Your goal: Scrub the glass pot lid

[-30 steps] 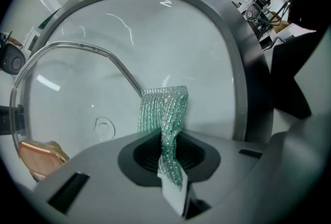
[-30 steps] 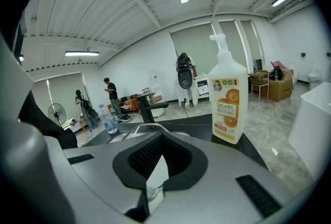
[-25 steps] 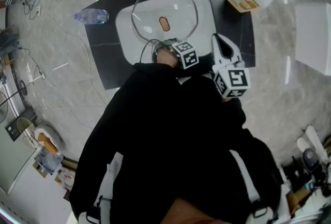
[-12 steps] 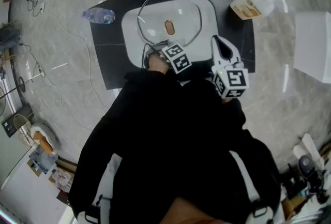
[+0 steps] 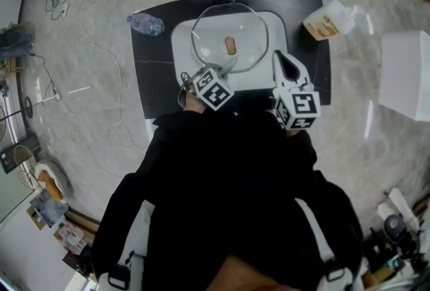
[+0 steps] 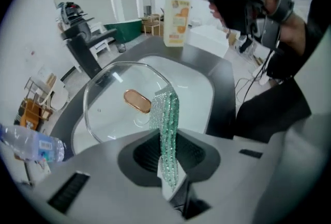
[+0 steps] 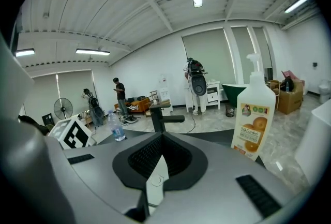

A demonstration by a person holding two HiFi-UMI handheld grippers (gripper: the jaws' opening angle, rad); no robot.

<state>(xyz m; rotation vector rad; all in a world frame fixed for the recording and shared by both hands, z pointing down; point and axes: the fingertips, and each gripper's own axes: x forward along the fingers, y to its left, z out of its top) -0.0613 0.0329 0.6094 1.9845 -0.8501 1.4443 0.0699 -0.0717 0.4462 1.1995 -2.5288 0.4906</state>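
One scrubber (image 6: 166, 114) is pinched in our left gripper (image 6: 169, 176), over the lid (image 6: 111, 114) by the sink's (image 6: 199, 91) front edge. Our right gripper (image 7: 154, 187) is closed, empty. We seem mid-scrub: next, press down and rub.

**Black top, pale grey tools**

The person wears a black long-sleeved top (image 5: 228, 195) with white stripes (image 5: 310, 229) down both sides. The left gripper (image 6: 166, 161) and right gripper (image 7: 158, 166) share pale grey shells, black ribbed pads (image 7: 181, 158) and black-and-white marker cubes (image 5: 299, 108).
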